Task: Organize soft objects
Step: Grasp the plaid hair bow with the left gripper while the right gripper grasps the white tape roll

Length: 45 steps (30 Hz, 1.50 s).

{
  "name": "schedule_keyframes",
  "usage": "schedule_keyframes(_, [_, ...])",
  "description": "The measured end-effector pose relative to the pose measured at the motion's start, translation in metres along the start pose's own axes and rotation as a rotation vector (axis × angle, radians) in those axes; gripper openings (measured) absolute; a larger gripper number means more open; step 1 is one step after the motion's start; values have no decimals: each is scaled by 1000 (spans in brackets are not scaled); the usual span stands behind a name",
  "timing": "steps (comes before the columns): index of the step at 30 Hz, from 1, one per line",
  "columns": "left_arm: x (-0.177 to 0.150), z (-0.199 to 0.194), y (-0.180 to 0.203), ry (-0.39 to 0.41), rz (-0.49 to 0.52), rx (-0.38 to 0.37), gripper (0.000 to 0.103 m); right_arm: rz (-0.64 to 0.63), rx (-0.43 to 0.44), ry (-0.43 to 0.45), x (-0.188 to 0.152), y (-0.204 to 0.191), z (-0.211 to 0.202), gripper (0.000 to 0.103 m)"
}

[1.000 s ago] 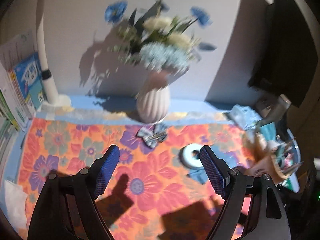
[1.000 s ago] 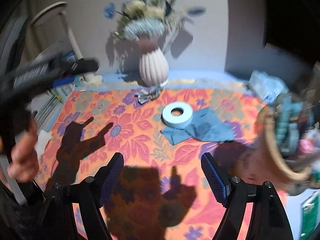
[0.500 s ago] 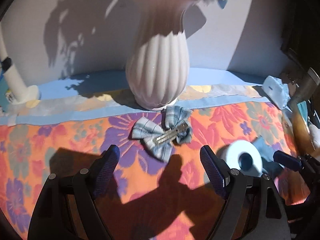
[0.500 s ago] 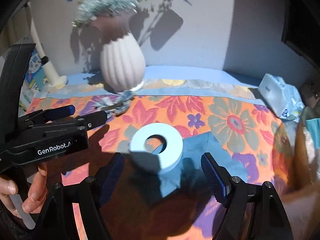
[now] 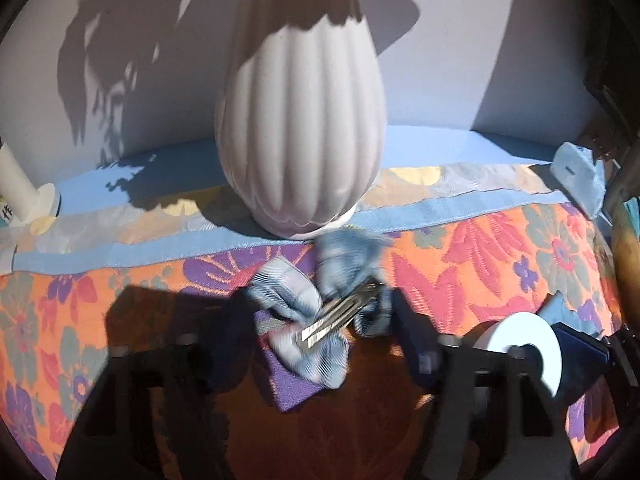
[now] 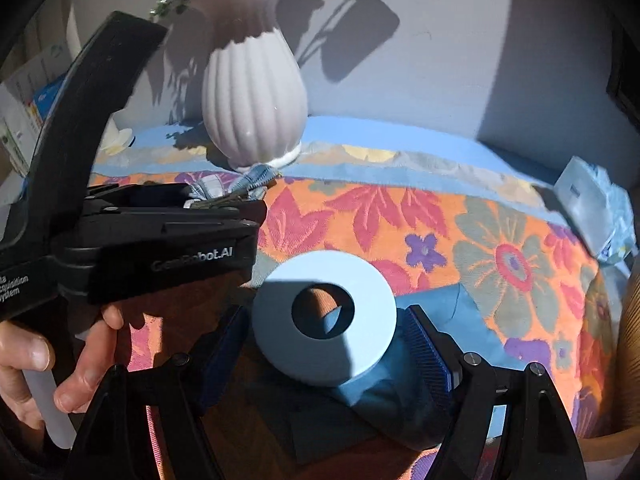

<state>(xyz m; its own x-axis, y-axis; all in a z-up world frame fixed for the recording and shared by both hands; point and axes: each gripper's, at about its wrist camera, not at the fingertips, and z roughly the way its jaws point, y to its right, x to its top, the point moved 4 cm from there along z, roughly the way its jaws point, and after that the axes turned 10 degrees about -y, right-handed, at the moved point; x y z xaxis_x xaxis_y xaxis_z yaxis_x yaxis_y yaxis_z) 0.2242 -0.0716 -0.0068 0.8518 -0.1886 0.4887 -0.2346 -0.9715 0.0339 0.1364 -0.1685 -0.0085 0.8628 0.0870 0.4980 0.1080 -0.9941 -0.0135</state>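
Wide fingers of left gripper (image 5: 320, 332) straddling floppy plaid bow (image 5: 316, 316); best pinched at stiff metal clip (image 5: 340, 316). Right gripper (image 6: 324, 344) wide around tape roll (image 6: 324, 320).

Blue plaid hair bow (image 5: 316, 316), metal clip facing up, is lying crumpled before the vase; blue cloth (image 6: 436, 360) is lying flat under the tape roll.

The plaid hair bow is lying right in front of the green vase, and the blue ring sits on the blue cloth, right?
Nearly. The vase is white and ribbed, not green, as the right wrist view shows. The plaid hair bow does lie in front of it, and the blue ring sits on the blue cloth.
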Motion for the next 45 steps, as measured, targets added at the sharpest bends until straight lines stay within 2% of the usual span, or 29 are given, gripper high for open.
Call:
schedule_keyframes(1, [0, -2, 0, 7, 4, -5, 44, -5, 0, -2, 0, 0, 1, 67])
schedule_keyframes(2, [-1, -4, 1, 16, 10, -13, 42, -7, -7, 3, 0, -1, 2, 67])
schedule_keyframes(4, [-2, -8, 2, 36, 18, -26, 29, -12, -13, 13, -1, -2, 1, 66])
schedule_keyframes(6, [-2, -14, 2, 55, 16, -52, 26, -8, -8, 35, -2, -2, -3, 66])
schedule_keyframes(9, [-8, -21, -3, 51, -6, -73, 22, 16, 43, 96, -4, 4, -20, 66])
schedule_keyframes(14, [-34, -53, -9, 63, -16, -95, 21, 22, 103, 145, -16, 1, -58, 66])
schedule_keyframes(17, [-58, -72, -8, 49, -7, -98, 21, -12, 144, 141, -35, -12, -81, 66])
schedule_keyframes(19, [-76, -83, -4, 37, 9, -88, 21, -27, 161, 121, -52, -20, -88, 66])
schedule_keyframes(26, [-141, -100, 21, -11, 66, -122, 21, -22, 205, 8, -115, -29, -85, 66])
schedule_keyframes(29, [-156, -92, 28, -24, 71, -131, 27, -27, 202, -14, -130, -30, -84, 66])
schedule_keyframes(31, [-159, -95, 26, -1, 55, -130, 41, -45, 189, -28, -134, -31, -82, 67])
schedule_keyframes(32, [-162, -94, 24, -6, 44, -122, 44, -51, 180, -37, -136, -32, -80, 67])
schedule_keyframes(34, [-167, -92, 19, -16, 21, -117, 62, -48, 180, -45, -138, -30, -77, 68])
schedule_keyframes(36, [-173, -90, 14, -14, -8, -98, 71, -38, 189, -50, -140, -28, -76, 68])
schedule_keyframes(38, [-172, -90, 16, -18, 0, -97, 71, -31, 195, -52, -139, -27, -75, 69])
schedule_keyframes(40, [-171, -88, 19, -19, 9, -102, 71, -29, 189, -50, -138, -27, -74, 76])
schedule_keyframes(44, [-167, -83, 27, -31, 35, -40, 70, -45, 165, -55, -138, -32, -71, 83])
schedule_keyframes(45, [-166, -82, 28, -30, 42, -26, 67, -59, 150, -58, -138, -35, -70, 85])
